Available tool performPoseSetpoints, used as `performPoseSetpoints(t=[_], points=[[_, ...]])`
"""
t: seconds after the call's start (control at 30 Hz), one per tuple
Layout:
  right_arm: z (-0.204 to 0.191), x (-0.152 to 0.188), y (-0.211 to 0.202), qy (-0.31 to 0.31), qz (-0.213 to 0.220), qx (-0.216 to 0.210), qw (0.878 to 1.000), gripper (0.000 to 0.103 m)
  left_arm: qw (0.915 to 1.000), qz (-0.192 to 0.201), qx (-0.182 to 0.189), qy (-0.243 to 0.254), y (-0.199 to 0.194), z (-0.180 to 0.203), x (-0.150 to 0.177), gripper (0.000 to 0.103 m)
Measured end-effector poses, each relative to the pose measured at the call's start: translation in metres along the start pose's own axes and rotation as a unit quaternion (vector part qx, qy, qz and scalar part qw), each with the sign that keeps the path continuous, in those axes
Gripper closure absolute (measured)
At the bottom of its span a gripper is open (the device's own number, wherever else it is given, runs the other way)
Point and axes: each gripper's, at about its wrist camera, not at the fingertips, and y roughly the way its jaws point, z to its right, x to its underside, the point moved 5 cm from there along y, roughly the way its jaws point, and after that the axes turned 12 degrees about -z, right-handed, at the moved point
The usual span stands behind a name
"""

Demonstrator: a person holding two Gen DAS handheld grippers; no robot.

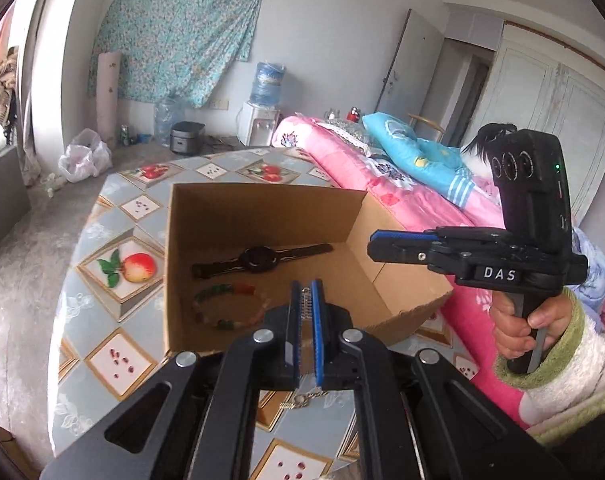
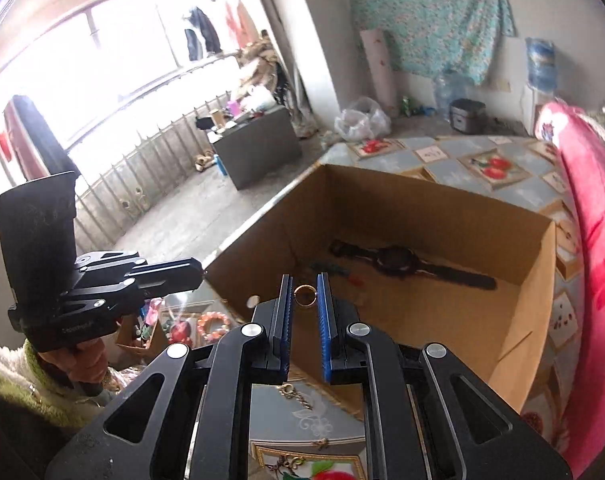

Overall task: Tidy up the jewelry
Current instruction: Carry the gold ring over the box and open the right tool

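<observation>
Two grippers were recorded above an open cardboard box set on a table with a fruit-patterned cloth.

Left wrist view: the left gripper sat at lower centre, its blue-padded jaws pressed nearly together on a thin silver chain. The chain ran up between the pads, and a clasp end hung below them near the bottom of the frame. The right gripper was seen at centre right, held by a hand in a fleecy white sleeve with a green cuff, its tips over the box's right wall.

Inside the box, a dark wristwatch lay flat toward the far side. A bracelet of mixed coloured beads lay nearer, just left of the left gripper's tips.

Right wrist view: the right gripper was noted at lower centre, jaws narrowed and pinching a gold ring held upright between the pads, over the box's near-left corner. The left gripper showed at left, outside the box's left wall. A pink bead bracelet lay on the table at lower left, outside the box. Small chain pieces were seen on the cloth beneath the right gripper.

A pink quilted bed bordered the table on the right of the left wrist view.
</observation>
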Motion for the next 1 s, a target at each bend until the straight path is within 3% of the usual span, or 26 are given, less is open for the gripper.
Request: performPoseSetpoints(t=[0.17,0.33,0.6,0.87,1.0], points=[[0.058,-0.004,0.052,0.108,-0.111,-0.001,0.988,0.093,0.9909,-0.108,0.059,-0.054,0.072,-0.006,-0.038,0.099],[0.086,-0.007,0.082,0.154,-0.159,-0.008,0.975,0.093,0.9776,-0.176,0.071,-0.090,0.127,-0.008,-0.056,0.099],[0.095,-0.017,0.083,0.169,-0.141,-0.006,0.975,0.087,0.9711,-0.208,0.047,-0.108,0.160,-0.005,-0.070,0.099],[0.097,-0.015,0.068,0.166,-0.103,0.007,0.981,0.085,0.9739,-0.199,0.032,-0.105,0.162,-0.008,-0.069,0.098],[0.098,-0.012,0.055,0.166,-0.080,0.014,0.983,0.084,0.9753,-0.194,0.019,-0.104,0.160,-0.010,-0.069,0.092]])
